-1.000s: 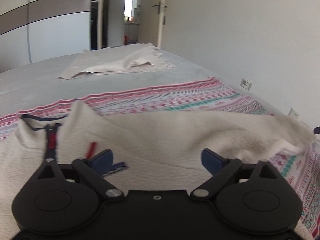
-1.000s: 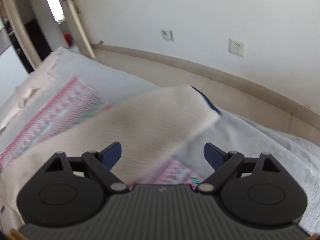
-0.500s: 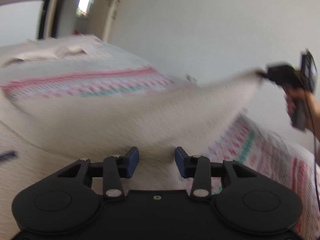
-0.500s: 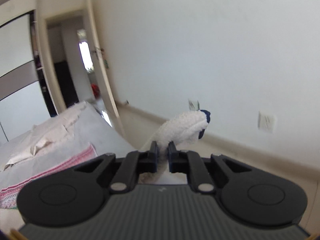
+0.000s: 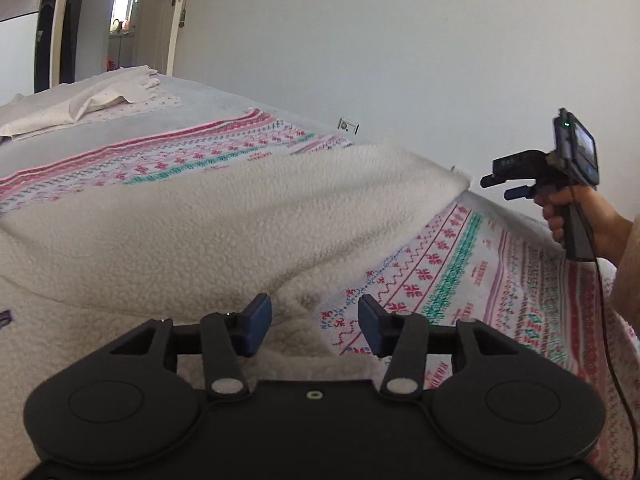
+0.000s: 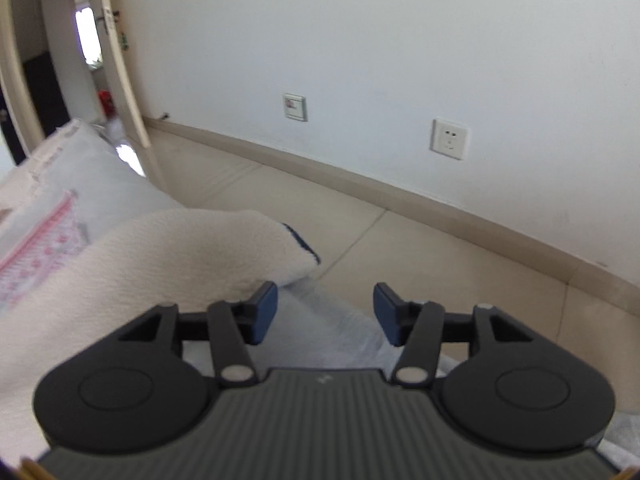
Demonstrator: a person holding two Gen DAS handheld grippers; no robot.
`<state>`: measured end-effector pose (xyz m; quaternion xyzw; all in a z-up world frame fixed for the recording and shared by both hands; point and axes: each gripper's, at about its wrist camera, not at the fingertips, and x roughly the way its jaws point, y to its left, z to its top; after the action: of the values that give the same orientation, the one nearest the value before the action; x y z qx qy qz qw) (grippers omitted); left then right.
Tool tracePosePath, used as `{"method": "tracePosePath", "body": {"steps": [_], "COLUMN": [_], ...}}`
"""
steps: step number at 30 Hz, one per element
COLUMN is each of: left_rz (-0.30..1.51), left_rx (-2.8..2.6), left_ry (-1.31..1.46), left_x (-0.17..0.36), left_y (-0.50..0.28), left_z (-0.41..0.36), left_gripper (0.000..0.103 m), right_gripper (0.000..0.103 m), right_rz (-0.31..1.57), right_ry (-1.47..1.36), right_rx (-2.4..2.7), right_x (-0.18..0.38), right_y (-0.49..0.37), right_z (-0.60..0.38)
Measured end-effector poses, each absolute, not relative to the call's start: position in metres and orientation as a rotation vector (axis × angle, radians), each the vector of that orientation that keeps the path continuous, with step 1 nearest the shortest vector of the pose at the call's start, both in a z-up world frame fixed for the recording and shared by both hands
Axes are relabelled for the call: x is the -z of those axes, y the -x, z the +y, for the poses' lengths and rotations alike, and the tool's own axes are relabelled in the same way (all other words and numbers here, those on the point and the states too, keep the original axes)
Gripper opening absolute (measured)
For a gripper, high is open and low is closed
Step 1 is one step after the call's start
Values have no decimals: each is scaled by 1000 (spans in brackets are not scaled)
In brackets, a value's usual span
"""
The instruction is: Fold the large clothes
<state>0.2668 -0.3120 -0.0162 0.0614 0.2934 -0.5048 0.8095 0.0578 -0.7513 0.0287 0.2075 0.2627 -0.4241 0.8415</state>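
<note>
Now both grippers are gaping apart, gripping nothing: left gripper [image 5: 314,322] hovering beside the cream fleece jacket [image 5: 224,232] lying on the patterned bedspread [image 5: 460,276], right gripper [image 6: 324,312] hanging past the navy-trimmed sleeve edge [image 6: 302,244] overhanging the bed's side, beige floor [image 6: 420,260] beyond.

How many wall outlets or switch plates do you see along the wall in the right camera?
2: a plate with a red mark above the baseboard, and a white socket to its right, nearer the camera. The bed or fleece may hide others.

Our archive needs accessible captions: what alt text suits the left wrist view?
The open left gripper hovers over a cream fleece garment on a patterned bedspread. At right, a hand holds the open right gripper beyond the sleeve end.
</note>
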Motion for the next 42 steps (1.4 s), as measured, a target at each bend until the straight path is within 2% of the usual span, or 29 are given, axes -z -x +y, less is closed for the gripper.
{"method": "tracePosePath", "body": {"steps": [2, 4, 10, 14, 21, 22, 23, 25, 26, 27, 30, 32, 34, 36, 37, 42], "left_rz": [618, 617, 640, 679, 725, 705, 697, 685, 684, 689, 710, 728, 720, 698, 691, 657], "left_rx": [1052, 1030, 953, 920, 898, 903, 905, 912, 916, 918, 920, 908, 859, 784, 737, 477], "left_ry": [-133, -131, -109, -85, -84, -99, -112, -134, -140, -142, -134, -124, -121, -118, -115, -97], "left_x": [7, -1, -6, 2, 31, 33, 34, 34, 33, 33, 27, 20, 13, 6, 2, -16], "left_y": [-260, -253, -234, -218, -186, -178, -172, -160, -156, -153, -144, -140, -135, -135, -137, -152], "left_z": [-298, -283, -244, -225, -193, -189, -187, -179, -175, -170, -151, -135, -116, -96, -84, -16], "left_gripper": [49, 49, 56, 56, 58, 60, 60, 62, 63, 64, 68, 75, 89, 92, 94, 100], "right_gripper": [63, 66, 65, 48, 41, 33, 19, 10, 9, 9, 11, 15, 18, 39, 52, 68], "right_rz": [537, 532, 605, 722, 842, 859, 882, 923, 939, 939, 965, 974, 936, 904, 883, 834], "right_ry": [-478, -509, -634, -714, -882, -908, -914, -743, -582, -534, -390, -295, -248, -248, -241, -237], "right_rx": [801, 672, 227, 7, -155, -169, -175, -112, -45, -34, 68, 136, 115, 90, 85, 43], "right_x": [-45, -57, -59, -41, -2, 4, 11, 9, 7, 4, -13, -26, -41, -55, -63, -84], "right_y": [-42, -30, -22, -50, -104, -109, -113, -118, -116, -115, -109, -94, -82, -71, -68, -76], "right_z": [-734, -712, -626, -570, -517, -510, -502, -484, -473, -466, -445, -433, -419, -407, -400, -359]}}
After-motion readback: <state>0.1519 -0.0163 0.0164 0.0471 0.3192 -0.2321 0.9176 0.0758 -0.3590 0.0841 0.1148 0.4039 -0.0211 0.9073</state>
